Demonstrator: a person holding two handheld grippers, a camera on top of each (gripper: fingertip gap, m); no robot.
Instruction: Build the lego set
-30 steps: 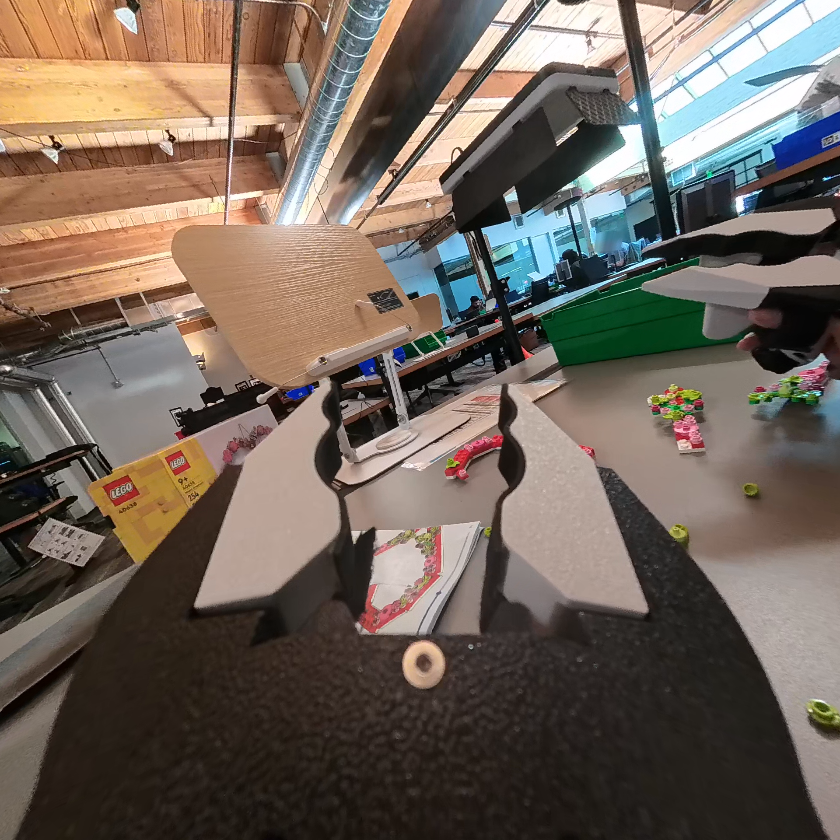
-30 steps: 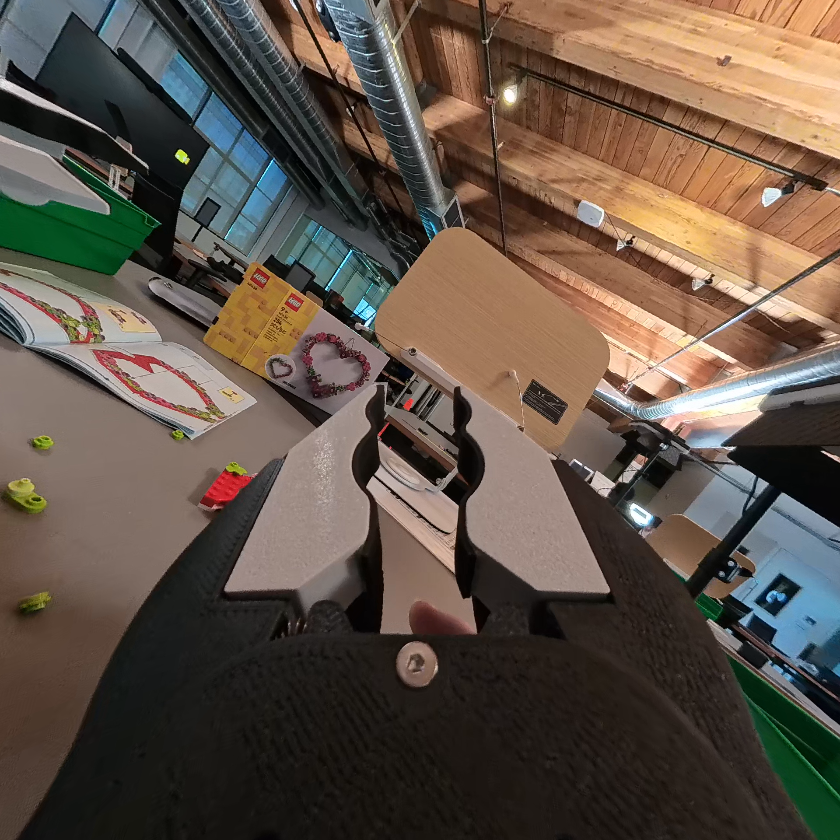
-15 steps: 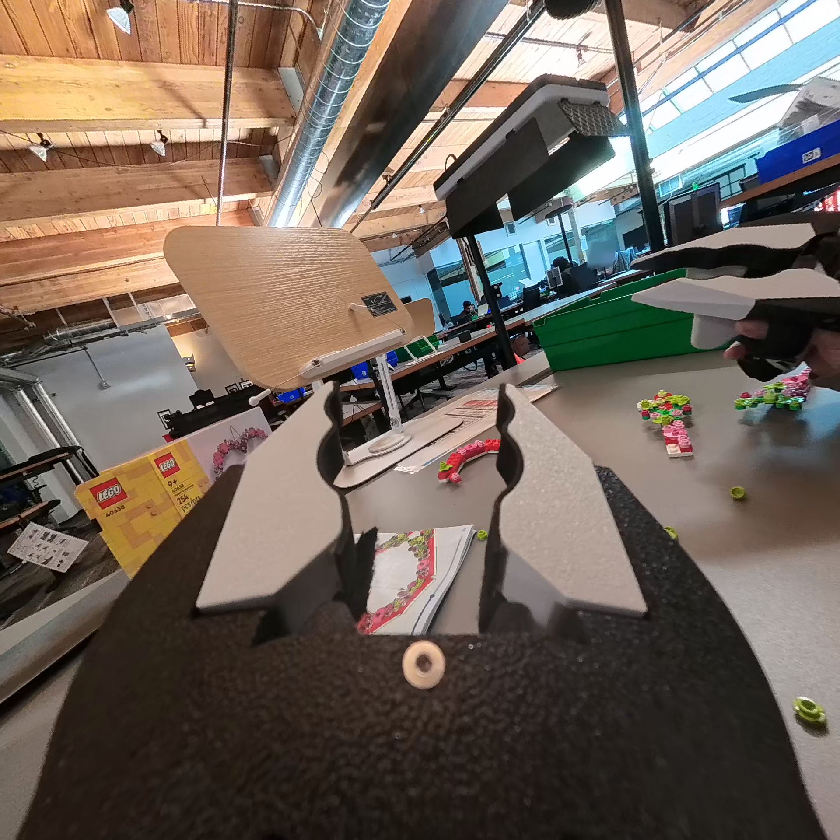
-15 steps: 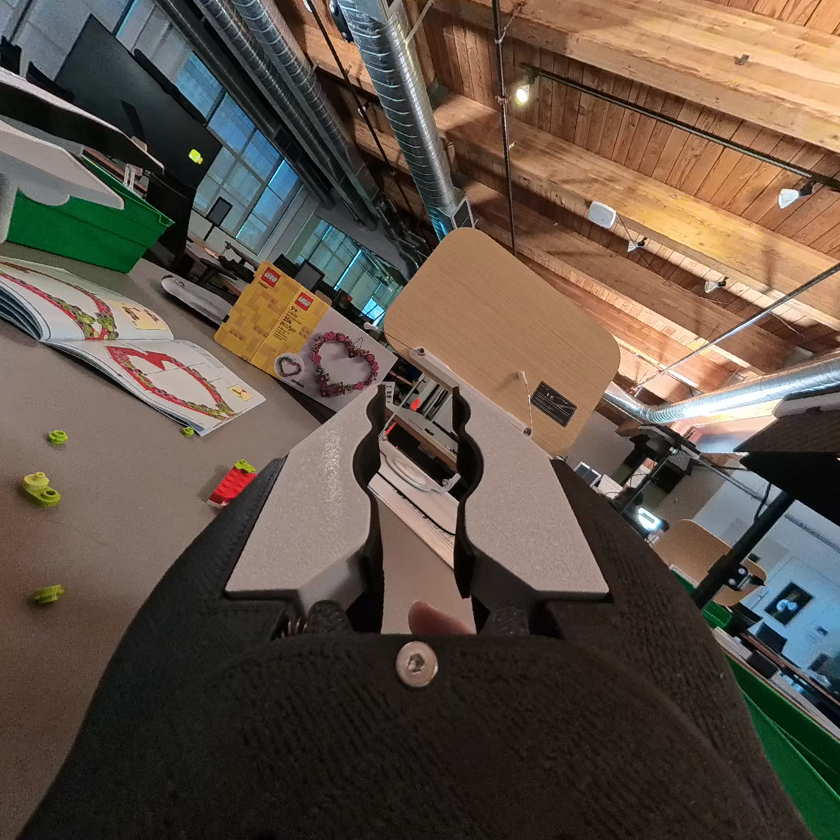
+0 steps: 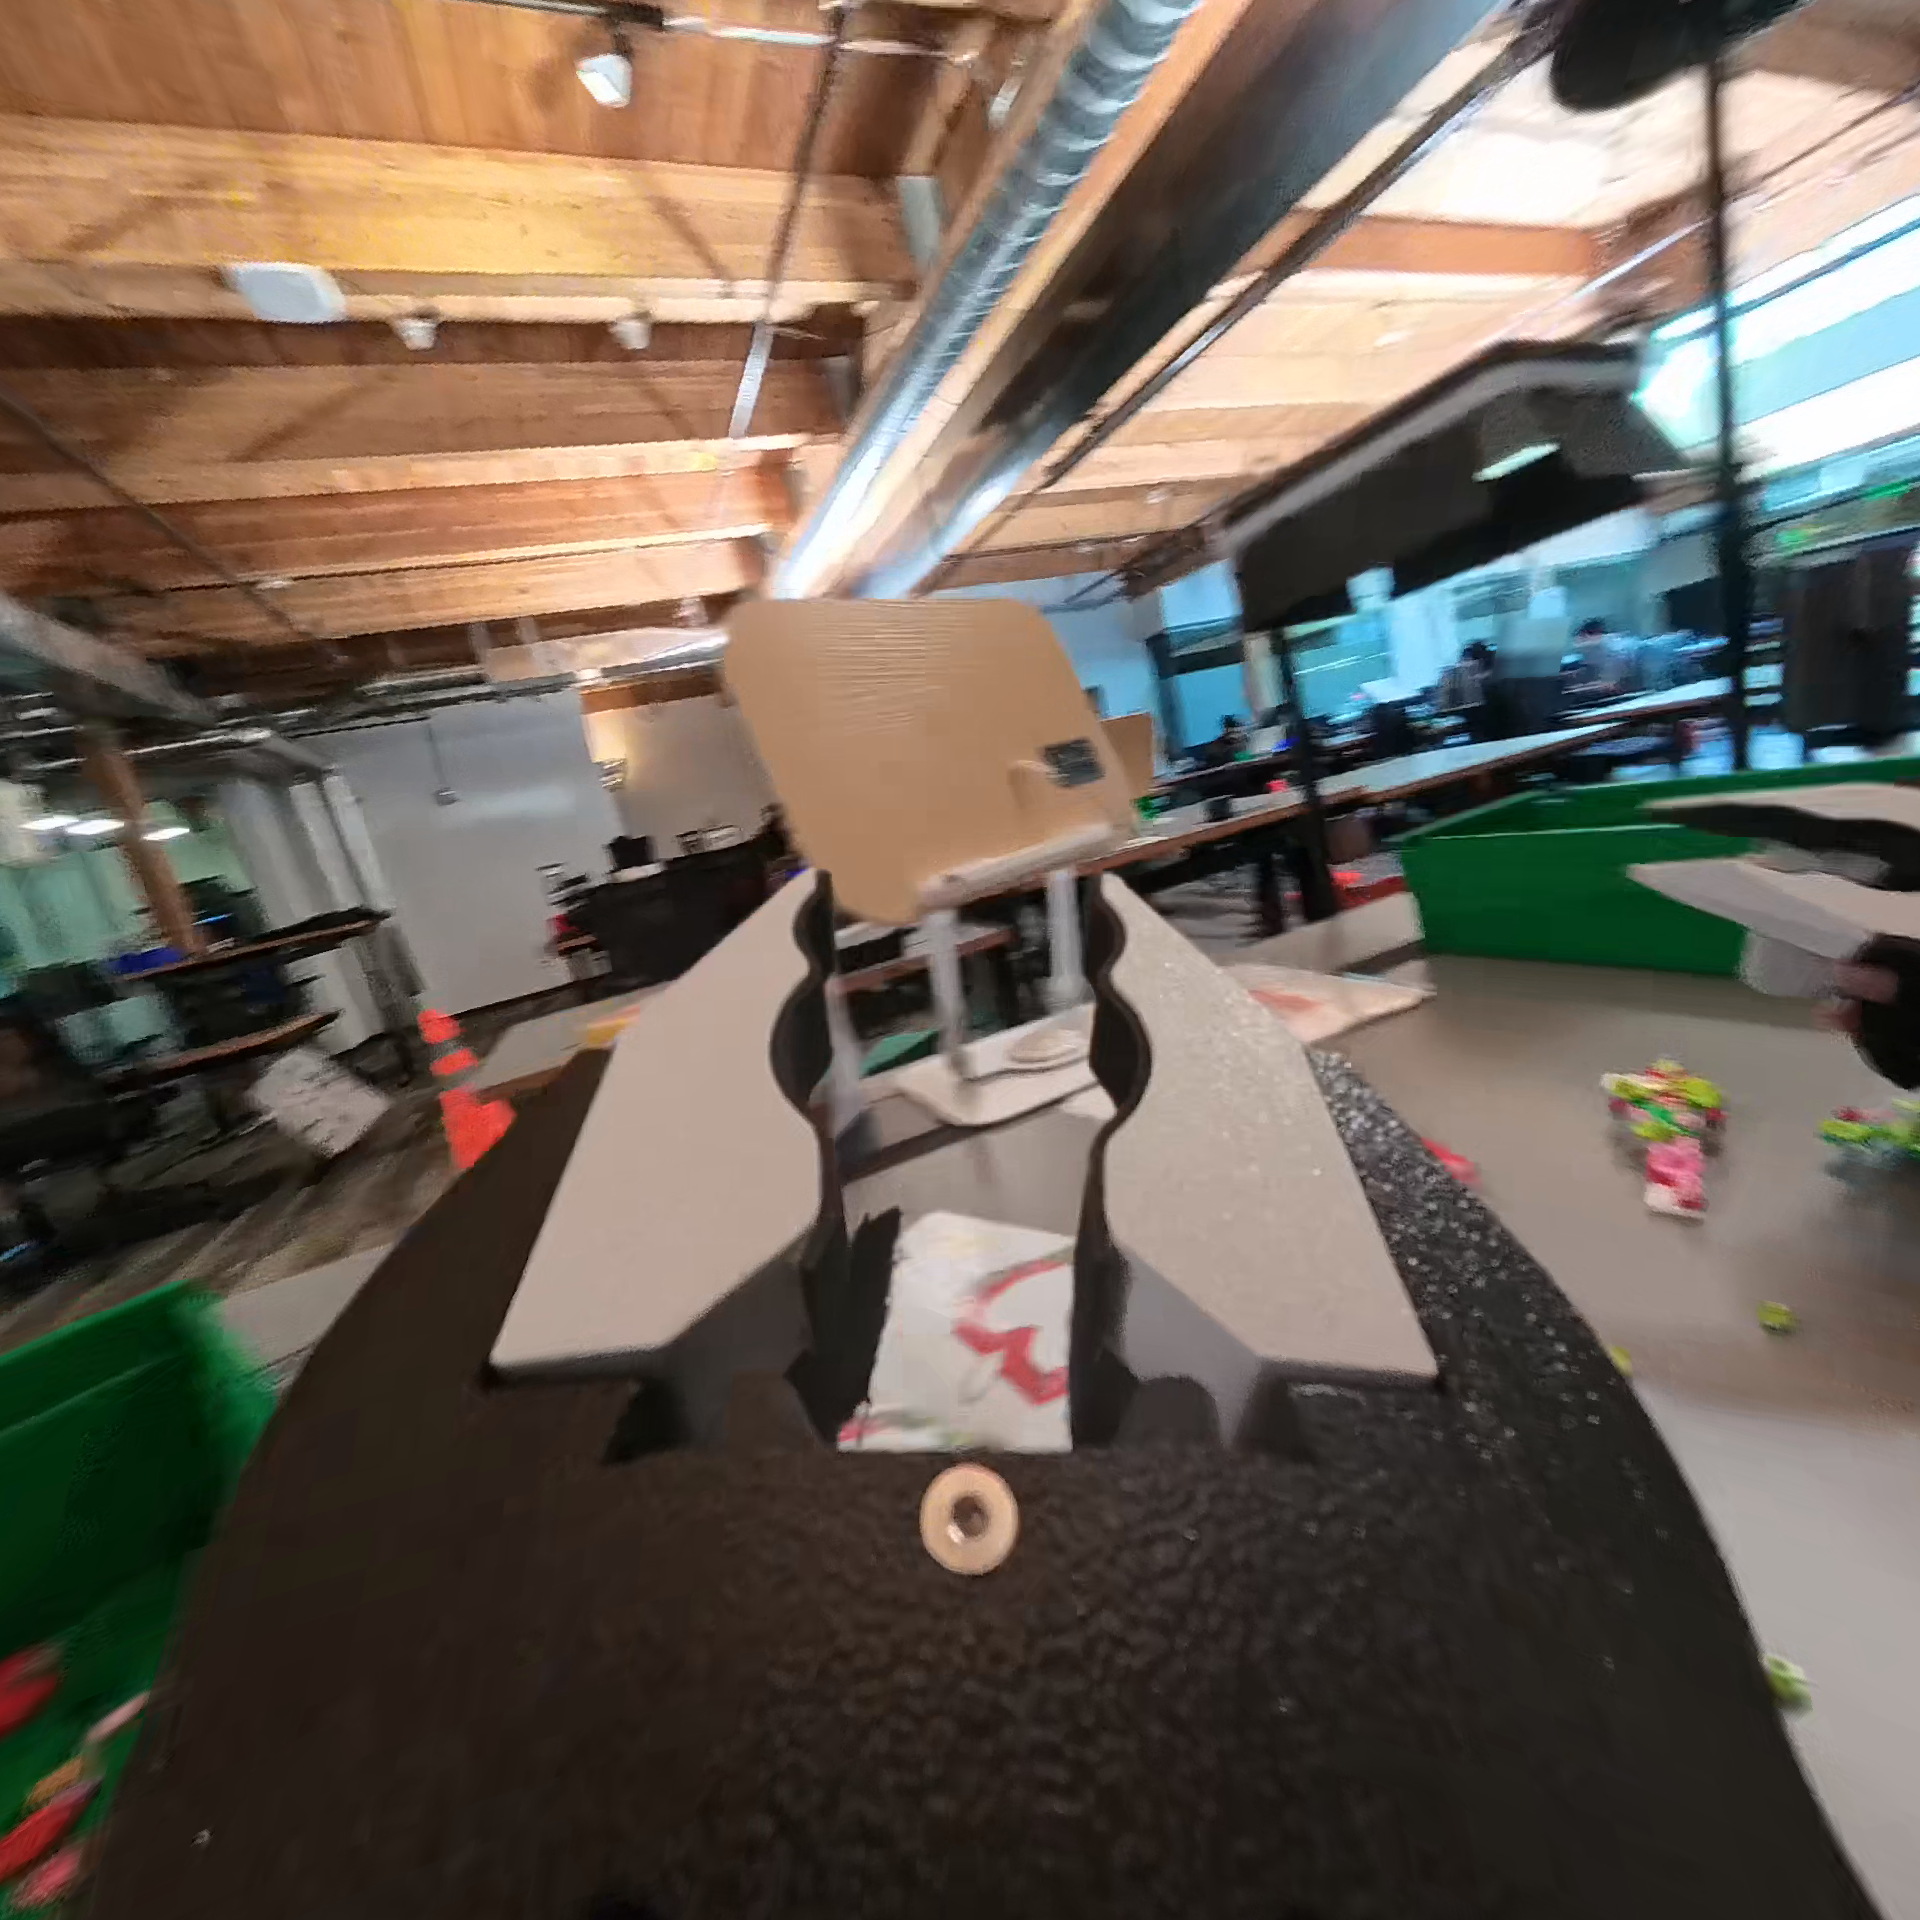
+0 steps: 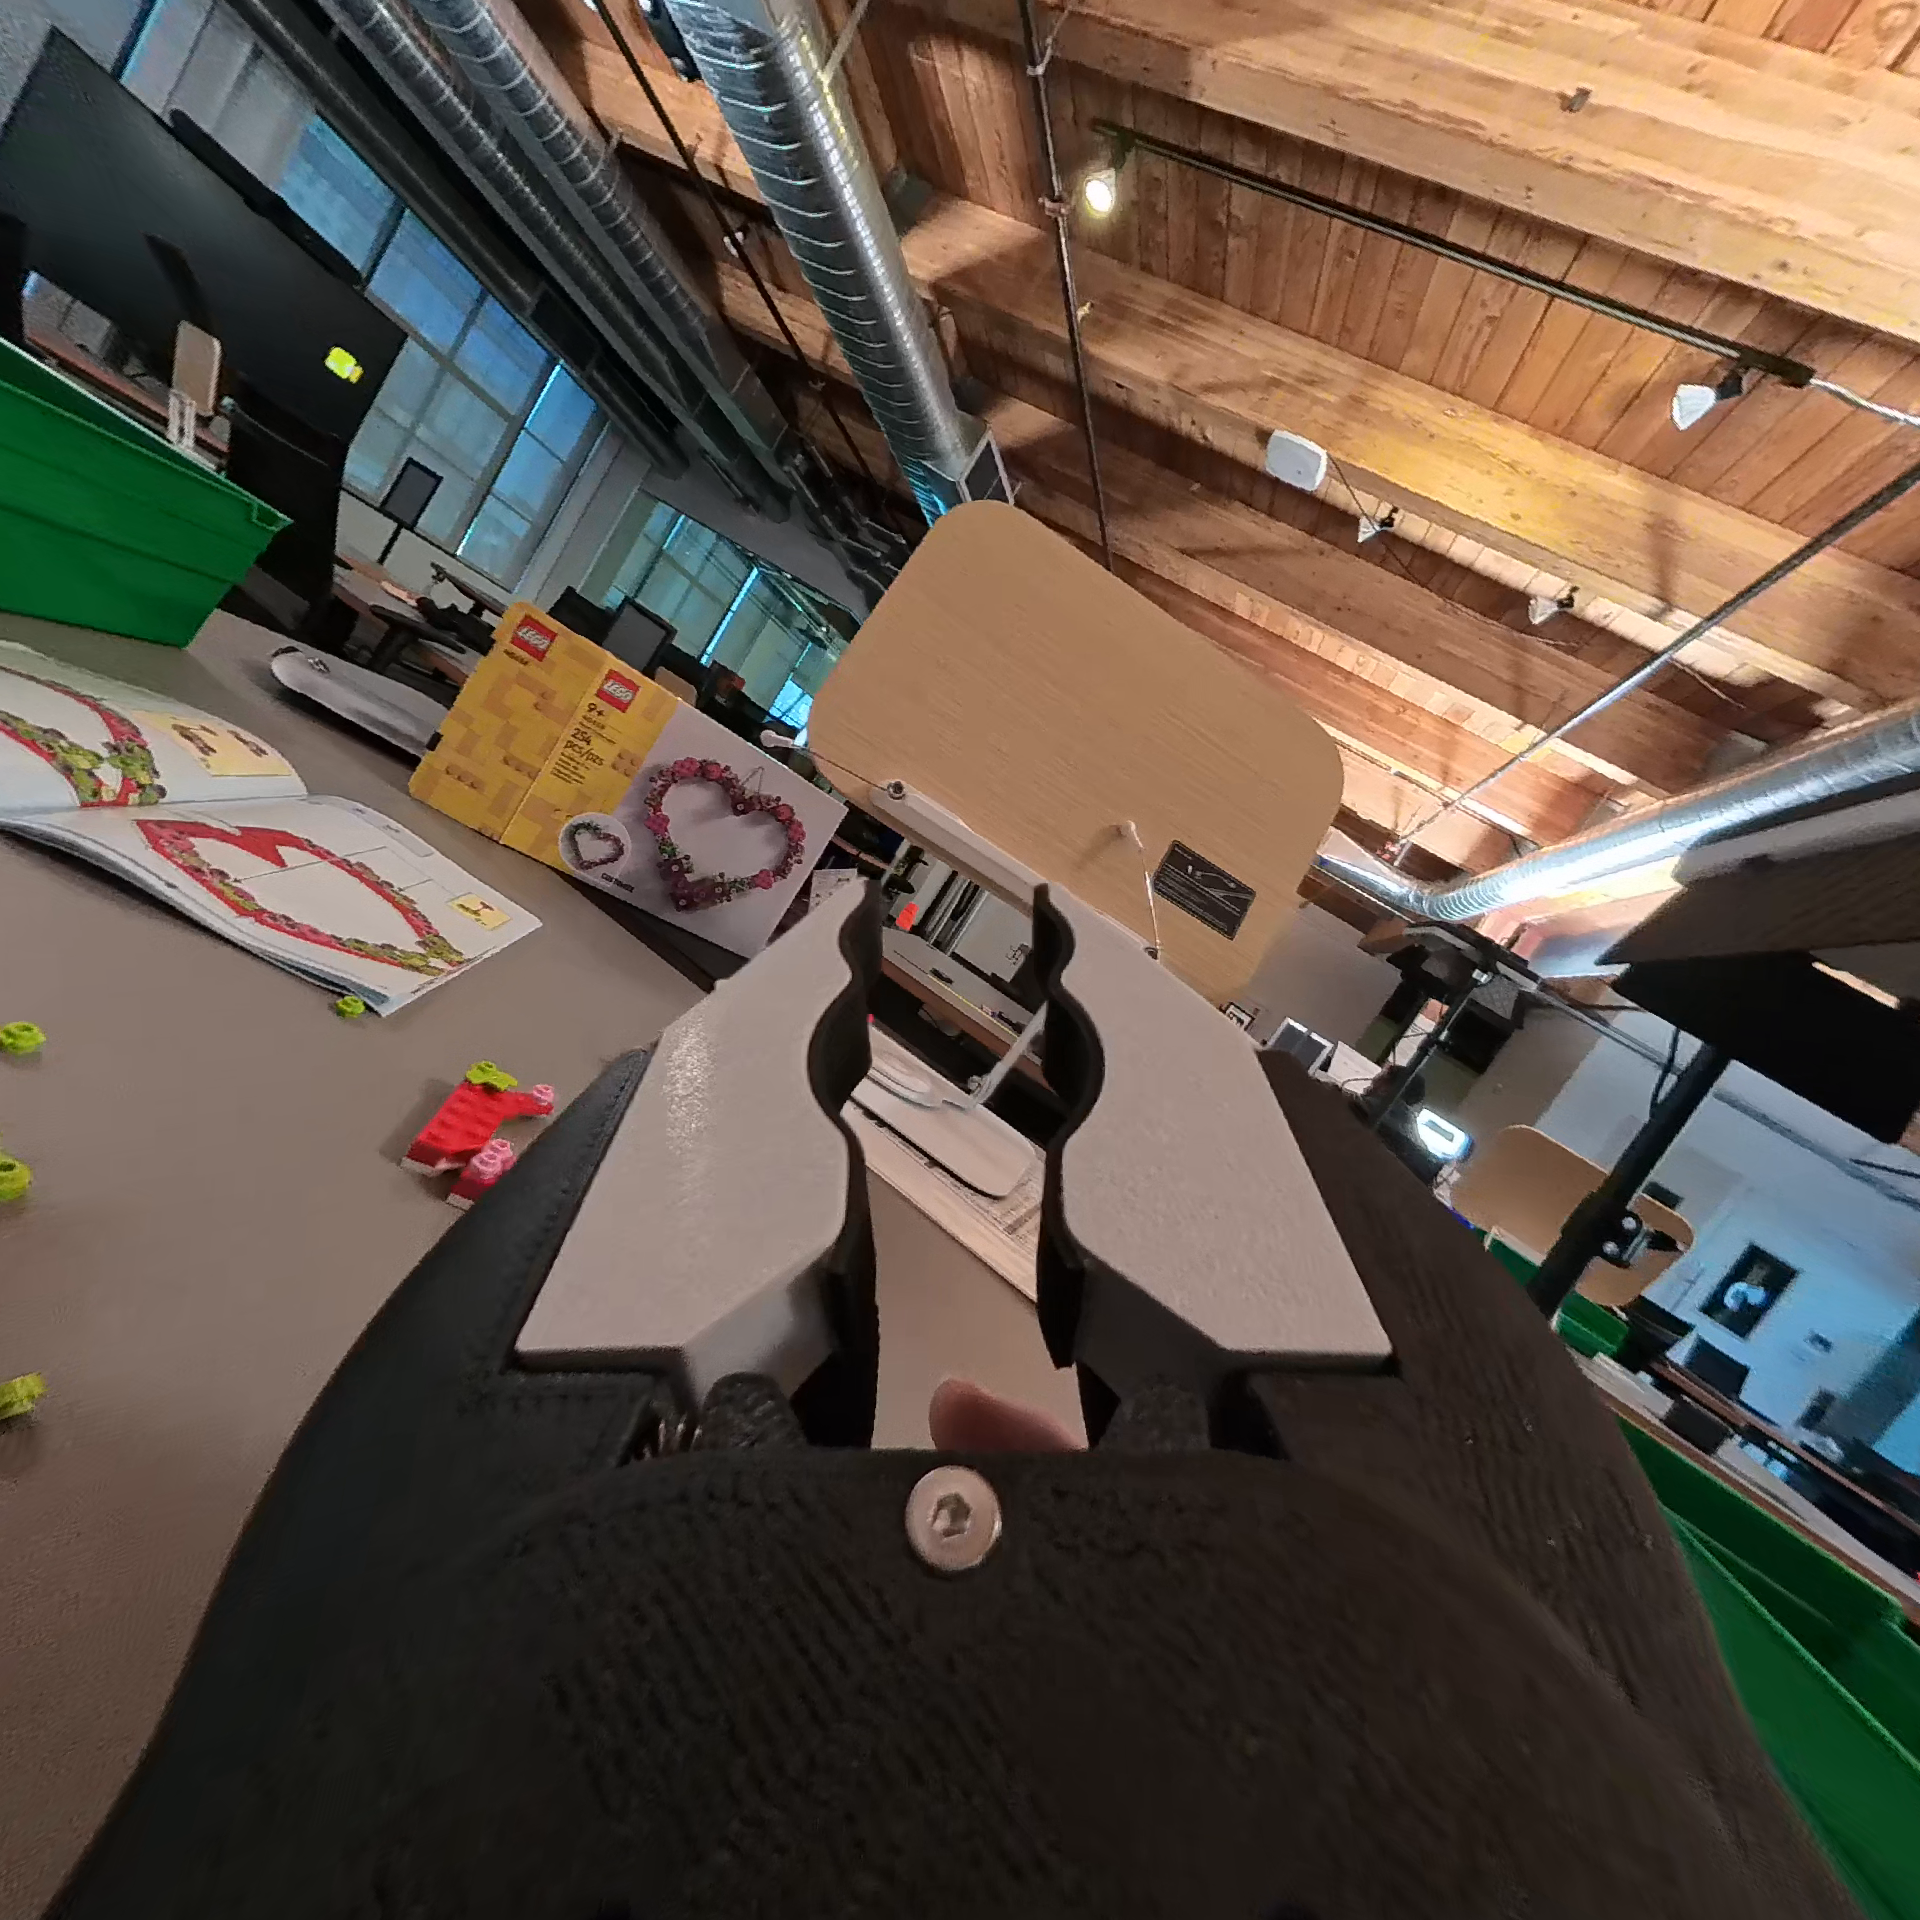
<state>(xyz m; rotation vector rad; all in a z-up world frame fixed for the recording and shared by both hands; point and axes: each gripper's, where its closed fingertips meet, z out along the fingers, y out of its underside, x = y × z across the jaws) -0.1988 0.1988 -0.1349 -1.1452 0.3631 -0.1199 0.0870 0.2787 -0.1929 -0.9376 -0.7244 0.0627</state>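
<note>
While you read the instructions, note these states.
Left hand-held gripper (image 5: 961, 997): released, empty; view has swung left and blurred, so no pick is under way.
Right hand-held gripper (image 6: 951, 977): parted, empty, raised slightly.
Instruction booklet (image 6: 260, 873): open on worktop (image 6: 208, 1195).
Red lego piece (image 6: 473, 1127): loose, just left of the right gripper, ungrasped.
Flower sub-assemblies (image 5: 1662, 1132): well right.

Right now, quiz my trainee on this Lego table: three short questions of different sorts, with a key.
1. True or false: the right hand-held gripper holds a brick.
2. What lies open on the table: A) booklet B) laptop C) newspaper?
3. Fill in: the yellow box pictures a wreath shaped like a ____.

Key: 1 false, its fingers are apart and empty. 2 A, the booklet. 3 heart.
</note>
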